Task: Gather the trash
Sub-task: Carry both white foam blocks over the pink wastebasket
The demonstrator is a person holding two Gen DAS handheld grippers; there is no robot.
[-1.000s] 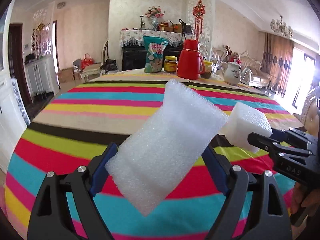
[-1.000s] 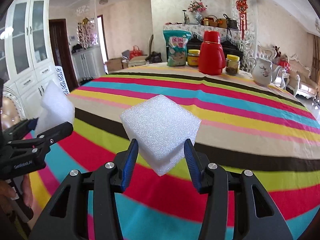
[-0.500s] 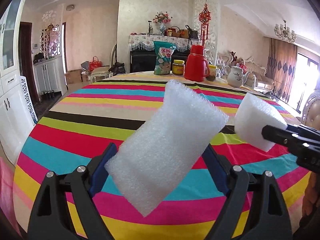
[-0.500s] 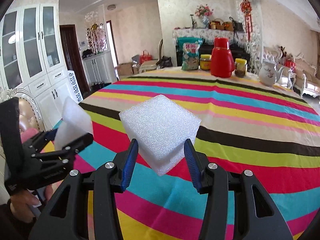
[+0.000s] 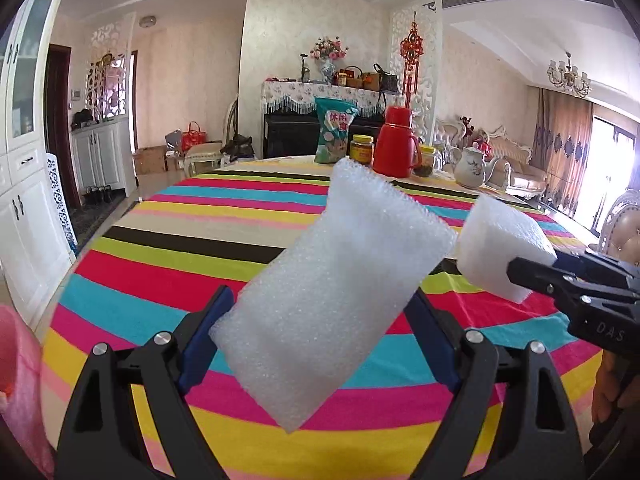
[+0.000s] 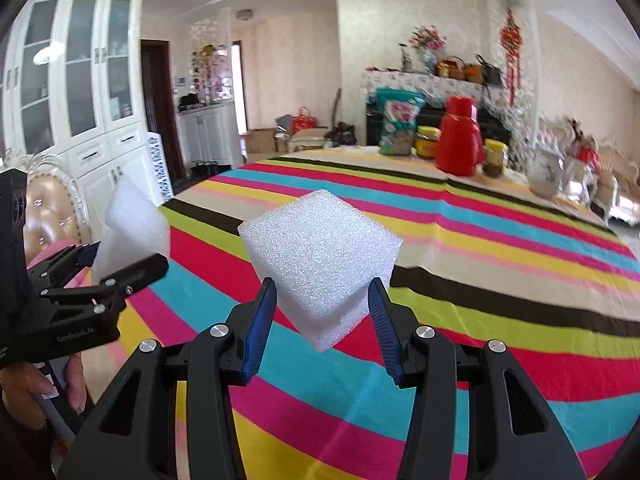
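My left gripper (image 5: pixel 318 320) is shut on a long white foam slab (image 5: pixel 332 292), held tilted above the striped tablecloth (image 5: pixel 168 264). My right gripper (image 6: pixel 322 312) is shut on a white foam cube (image 6: pixel 320 256), also held in the air over the table. In the left wrist view the cube (image 5: pixel 500 240) and the right gripper show at the right. In the right wrist view the slab (image 6: pixel 132 224) and the left gripper show at the left.
At the table's far side stand a snack bag (image 5: pixel 334 130), jars (image 5: pixel 361 148), a red thermos (image 5: pixel 396 142) and a white teapot (image 5: pixel 472 162). A pink bag (image 5: pixel 18 380) hangs at the lower left past the table's edge. White cabinets (image 6: pixel 80 100) stand at the left.
Both grippers, each still holding its foam, have pulled back and to the left toward the table's near edge. The pink bag has come into the left wrist view.
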